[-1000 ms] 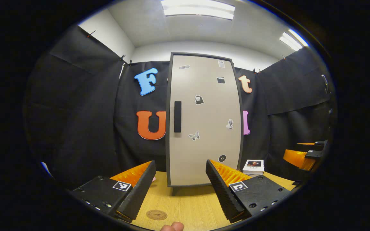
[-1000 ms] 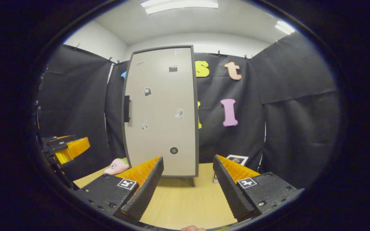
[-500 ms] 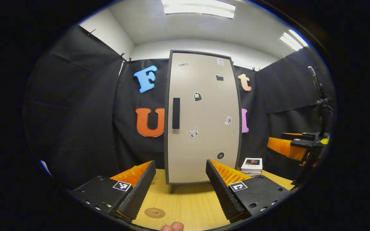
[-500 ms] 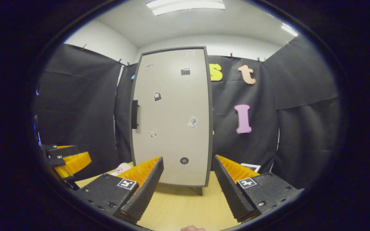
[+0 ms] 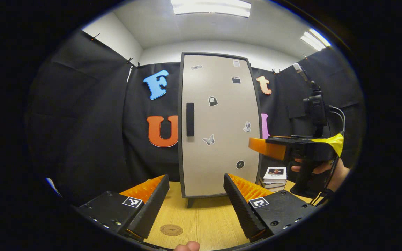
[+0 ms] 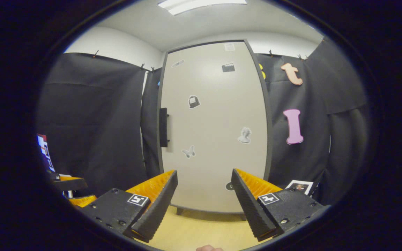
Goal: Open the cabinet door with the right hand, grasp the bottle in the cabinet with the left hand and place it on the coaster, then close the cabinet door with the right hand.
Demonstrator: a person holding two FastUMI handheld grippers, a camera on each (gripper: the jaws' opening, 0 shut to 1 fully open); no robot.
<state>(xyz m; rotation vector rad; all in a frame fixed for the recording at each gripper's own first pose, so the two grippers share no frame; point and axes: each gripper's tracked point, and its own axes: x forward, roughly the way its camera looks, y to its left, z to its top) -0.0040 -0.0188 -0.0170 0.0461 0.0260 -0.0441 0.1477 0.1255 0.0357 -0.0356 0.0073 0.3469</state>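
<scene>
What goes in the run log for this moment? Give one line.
door: closed | handle: untouched | right tongs: open, facing door | left tongs: open, above table | coaster: bare

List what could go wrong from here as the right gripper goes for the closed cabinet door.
1. The black vertical handle sits at the left edge of the tall beige cabinet door, while the open right gripper points nearer the door's middle; it may miss the handle.
2. The door looks hinged on its right side, so it may swing toward the right gripper and the small stack of books.
3. The cabinet stands on thin legs on the light wooden table; a hard pull might shift it.
</scene>
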